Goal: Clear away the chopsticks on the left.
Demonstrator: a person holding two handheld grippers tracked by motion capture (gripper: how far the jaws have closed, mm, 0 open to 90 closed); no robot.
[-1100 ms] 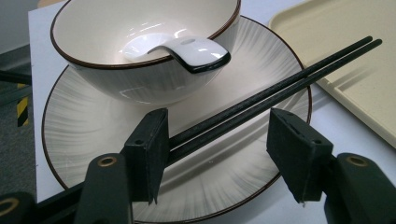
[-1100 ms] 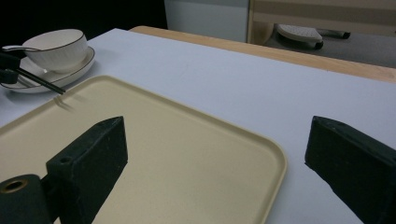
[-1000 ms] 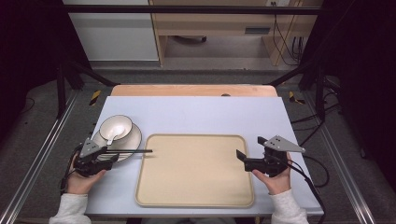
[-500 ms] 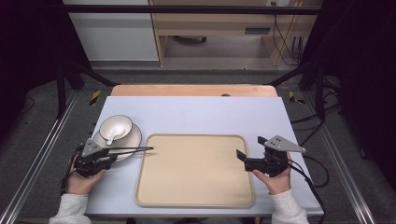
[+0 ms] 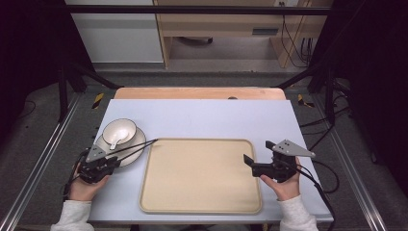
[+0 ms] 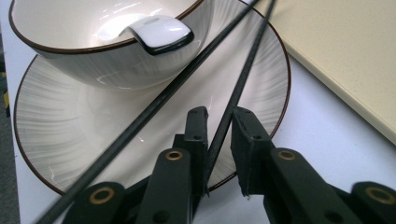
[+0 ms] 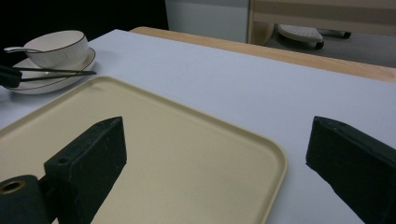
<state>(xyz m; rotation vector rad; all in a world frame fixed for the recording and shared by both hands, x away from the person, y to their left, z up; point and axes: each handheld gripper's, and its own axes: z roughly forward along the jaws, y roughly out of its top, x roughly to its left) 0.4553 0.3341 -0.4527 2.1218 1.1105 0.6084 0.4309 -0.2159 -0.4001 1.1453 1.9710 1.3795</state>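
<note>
Left gripper view shows your left gripper (image 6: pixel 218 116) with jaws nearly closed around one chopstick (image 6: pixel 236 88); the other chopstick (image 6: pixel 154 107) lies outside on the plate (image 6: pixel 60 135). Gather both before you lift. Your right gripper (image 7: pixel 215 154) hangs released over the tray (image 7: pixel 187 154). Since the earlier frame, the left jaws have just been closing.

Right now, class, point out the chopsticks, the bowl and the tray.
chopsticks (image 6: pixel 243 79), left gripper view, shaft of the one between the claw's pads
bowl (image 5: pixel 120 131), high view, inner wall
tray (image 5: pixel 202 179), high view, bare floor
</note>
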